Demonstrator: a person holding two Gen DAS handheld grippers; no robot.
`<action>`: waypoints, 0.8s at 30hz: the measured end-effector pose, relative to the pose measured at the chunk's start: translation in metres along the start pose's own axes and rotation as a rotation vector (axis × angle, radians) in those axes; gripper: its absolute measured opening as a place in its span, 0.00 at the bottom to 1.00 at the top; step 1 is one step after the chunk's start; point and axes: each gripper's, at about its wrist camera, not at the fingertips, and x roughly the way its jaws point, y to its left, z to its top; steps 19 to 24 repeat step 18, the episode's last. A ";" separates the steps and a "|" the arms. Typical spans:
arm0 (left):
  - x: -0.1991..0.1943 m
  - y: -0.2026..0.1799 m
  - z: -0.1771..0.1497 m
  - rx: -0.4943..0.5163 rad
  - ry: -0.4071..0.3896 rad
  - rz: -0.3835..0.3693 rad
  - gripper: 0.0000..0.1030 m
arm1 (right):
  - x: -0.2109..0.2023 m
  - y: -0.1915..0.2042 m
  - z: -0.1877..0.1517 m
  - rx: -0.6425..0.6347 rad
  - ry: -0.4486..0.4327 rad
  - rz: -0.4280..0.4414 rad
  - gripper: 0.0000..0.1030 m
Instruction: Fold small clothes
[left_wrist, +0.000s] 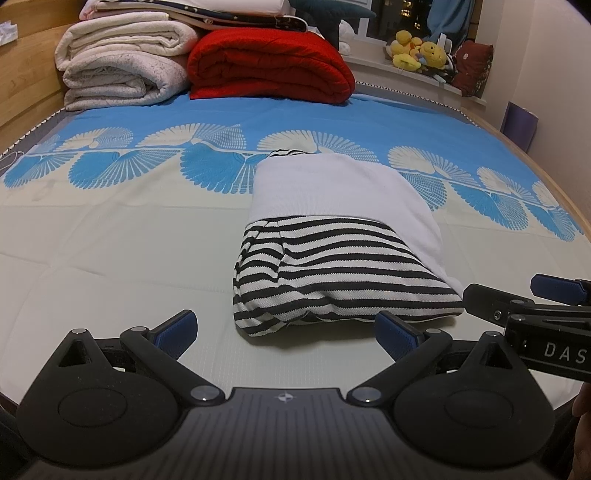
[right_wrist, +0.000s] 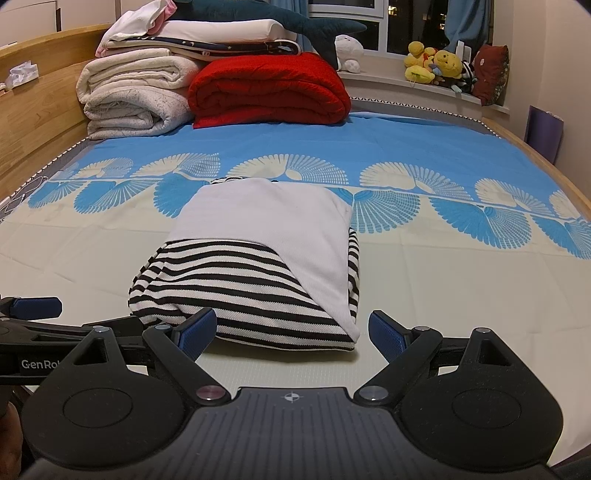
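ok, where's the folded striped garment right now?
The folded striped garment lies on the bed sheet, centre in the right wrist view, just ahead of both open claws, well short of the red blanket.

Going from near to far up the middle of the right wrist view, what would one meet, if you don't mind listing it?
Right gripper → folded striped garment → white garment lying on it → blue patterned sheet → red blanket → window.
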 end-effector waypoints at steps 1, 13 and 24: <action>0.000 0.000 0.000 0.000 0.001 0.000 0.99 | 0.000 0.000 -0.001 0.001 0.001 0.000 0.87; 0.002 0.002 -0.001 -0.005 0.008 -0.003 0.99 | 0.001 0.001 -0.001 0.003 0.003 -0.002 0.87; 0.002 0.001 -0.001 -0.005 0.008 -0.002 0.99 | 0.001 0.001 -0.002 0.003 0.004 -0.002 0.87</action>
